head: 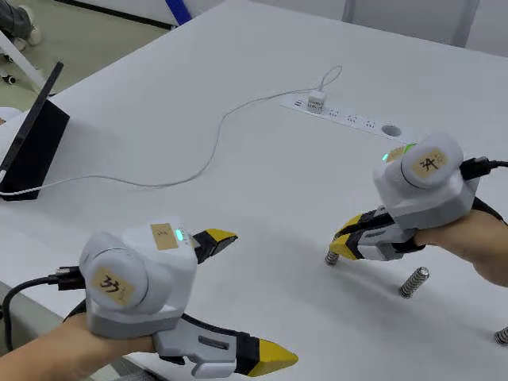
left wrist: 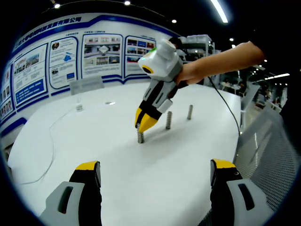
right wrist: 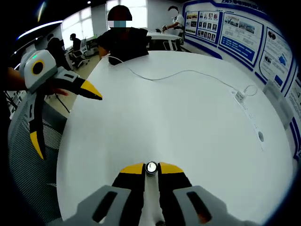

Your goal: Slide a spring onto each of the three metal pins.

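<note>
Right gripper [head: 341, 248]: yellow tips pressed together on the top of a ribbed metal spring [head: 332, 257] standing on the table.
Left gripper [head: 244, 297]: fingers wide apart, nothing between them, near the table's front edge.
Second spring [head: 413, 282]: coiled, standing just right of the first.
Third spring [head: 502, 335]: farther right.
Table [head: 262, 159]: smooth white, bare between the grippers.
Far side: flat white power strip [head: 341, 115], thin cable [head: 198, 171].
</note>
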Demonstrator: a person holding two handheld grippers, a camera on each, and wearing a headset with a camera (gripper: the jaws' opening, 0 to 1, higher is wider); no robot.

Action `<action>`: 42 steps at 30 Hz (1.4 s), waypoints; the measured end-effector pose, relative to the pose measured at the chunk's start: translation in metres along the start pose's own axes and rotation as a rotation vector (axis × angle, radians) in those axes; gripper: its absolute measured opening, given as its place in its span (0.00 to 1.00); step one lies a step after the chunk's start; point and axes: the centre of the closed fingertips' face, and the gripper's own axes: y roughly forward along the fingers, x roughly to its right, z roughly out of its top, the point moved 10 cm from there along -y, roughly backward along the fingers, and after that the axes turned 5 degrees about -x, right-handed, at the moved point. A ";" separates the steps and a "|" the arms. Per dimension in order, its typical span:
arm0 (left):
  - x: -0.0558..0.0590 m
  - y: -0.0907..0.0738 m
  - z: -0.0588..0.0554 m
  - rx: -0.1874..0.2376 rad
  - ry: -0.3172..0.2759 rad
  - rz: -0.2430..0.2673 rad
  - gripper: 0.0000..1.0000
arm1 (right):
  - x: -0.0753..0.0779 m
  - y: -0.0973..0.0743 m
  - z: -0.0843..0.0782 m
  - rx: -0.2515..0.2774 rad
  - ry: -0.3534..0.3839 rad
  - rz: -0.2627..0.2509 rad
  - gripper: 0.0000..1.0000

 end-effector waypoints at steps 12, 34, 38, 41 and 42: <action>-0.001 -0.002 0.002 0.009 0.014 0.013 0.98 | 0.003 -0.002 0.001 0.009 0.002 -0.018 0.15; 0.000 -0.001 0.002 -0.009 0.013 -0.001 0.96 | 0.016 -0.077 -0.011 0.269 0.190 -0.110 0.19; -0.003 -0.003 0.002 -0.012 0.007 0.016 0.95 | 0.015 -0.098 -0.031 0.292 0.207 -0.181 0.19; -0.004 -0.006 0.006 -0.007 0.013 0.023 0.96 | 0.011 -0.115 -0.046 0.319 0.204 -0.231 0.19; -0.005 -0.008 0.008 -0.007 0.016 0.025 0.96 | 0.010 -0.119 -0.051 0.324 0.206 -0.240 0.19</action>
